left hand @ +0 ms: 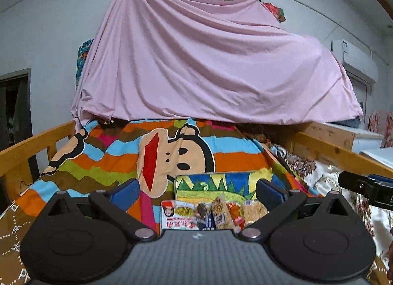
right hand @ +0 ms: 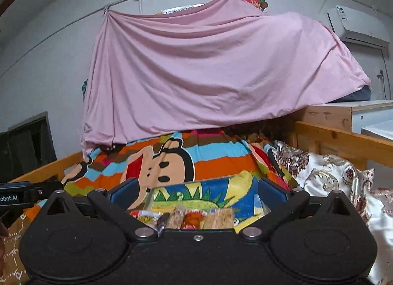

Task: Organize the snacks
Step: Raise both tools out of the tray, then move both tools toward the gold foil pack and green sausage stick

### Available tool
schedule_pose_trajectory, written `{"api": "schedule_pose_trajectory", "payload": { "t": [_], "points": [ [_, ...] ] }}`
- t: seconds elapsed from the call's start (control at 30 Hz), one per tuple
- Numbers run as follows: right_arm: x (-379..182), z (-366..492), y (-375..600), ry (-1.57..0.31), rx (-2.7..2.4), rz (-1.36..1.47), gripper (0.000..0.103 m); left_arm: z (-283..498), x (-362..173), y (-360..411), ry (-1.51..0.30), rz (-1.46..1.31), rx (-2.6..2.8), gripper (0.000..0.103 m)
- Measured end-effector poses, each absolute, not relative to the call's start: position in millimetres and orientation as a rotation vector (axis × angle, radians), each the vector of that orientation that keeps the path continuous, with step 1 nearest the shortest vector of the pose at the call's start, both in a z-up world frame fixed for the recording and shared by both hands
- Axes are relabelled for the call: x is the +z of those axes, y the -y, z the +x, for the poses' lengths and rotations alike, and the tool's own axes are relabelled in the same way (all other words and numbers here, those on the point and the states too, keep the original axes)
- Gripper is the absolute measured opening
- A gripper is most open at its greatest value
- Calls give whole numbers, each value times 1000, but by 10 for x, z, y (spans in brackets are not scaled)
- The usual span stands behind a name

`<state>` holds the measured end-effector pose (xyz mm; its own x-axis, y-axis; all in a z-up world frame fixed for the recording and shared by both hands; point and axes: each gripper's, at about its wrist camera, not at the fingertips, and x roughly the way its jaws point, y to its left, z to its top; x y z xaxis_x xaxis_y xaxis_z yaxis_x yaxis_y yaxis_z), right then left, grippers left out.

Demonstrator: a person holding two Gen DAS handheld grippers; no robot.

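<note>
Left wrist view: left tongs (left hand: 197,191) spread wide, gripping nothing. Row of snack packets (left hand: 211,213) lies on bed between and just ahead of blue fingers. Colourful picture box (left hand: 213,184) stands just beyond packets. Striped monkey blanket (left hand: 172,147) farther ahead; pink sheet (left hand: 208,63) hangs above.

Right wrist view: right tongs (right hand: 197,192) spread wide, empty. Snack packets (right hand: 186,218) between fingers, slightly left of centre; picture box (right hand: 203,194) just behind.
</note>
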<state>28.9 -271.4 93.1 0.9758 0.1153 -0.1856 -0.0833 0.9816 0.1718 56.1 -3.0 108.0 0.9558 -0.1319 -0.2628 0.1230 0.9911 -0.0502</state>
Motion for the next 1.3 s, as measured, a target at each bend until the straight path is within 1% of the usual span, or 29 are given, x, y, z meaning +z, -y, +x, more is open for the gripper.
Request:
{"api": "schedule_pose_trajectory", "payload": {
  "t": [0.43,0.8,1.07,1.3],
  "points": [
    [548,-150,2539,-324,95,134,102,62,679,52,-353,9,-151,102],
    [370,-452,2350,-400,94,89,102,-236,432,-119,-398,-5,-131,102],
    [313,-619,2188,-438,99,33,102,-429,221,-281,-470,-31,-110,102],
    [274,-709,2096,-464,89,-6,102,-530,215,-341,-476,-42,-81,102]
  ]
}}
